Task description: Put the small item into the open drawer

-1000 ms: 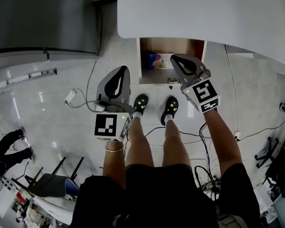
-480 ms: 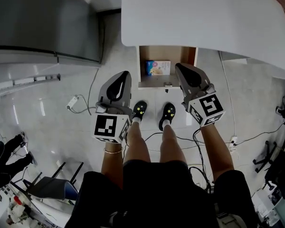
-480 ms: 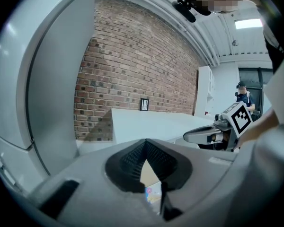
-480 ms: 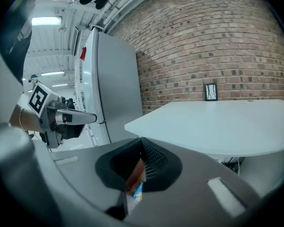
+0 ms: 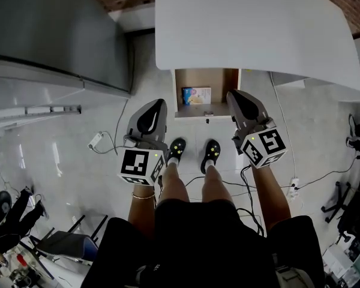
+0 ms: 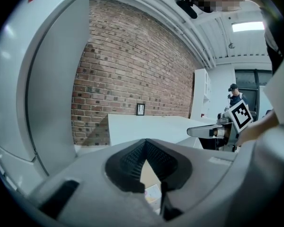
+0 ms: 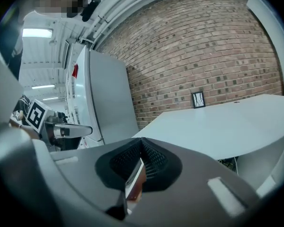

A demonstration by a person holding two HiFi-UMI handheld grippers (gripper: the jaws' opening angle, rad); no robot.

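We saw the small item (image 5: pixel 196 95), a flat printed packet, lying left in the open drawer (image 5: pixel 221 89) under the far table (image 5: pixel 252 29). Our left gripper (image 5: pixel 157 103) and right gripper (image 5: pixel 233 95) hung closed, empty. It looked light and fairly stiff, so we judged a pinch across one thin edge best.

Tan drawer (image 5: pixel 213 80), white table (image 5: pixel 258 29), red-brown brick wall (image 6: pixel 132 70).

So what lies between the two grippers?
Head view: the open drawer, a packet inside, lies between the left gripper and right gripper; the person's black shoes stand nearer.
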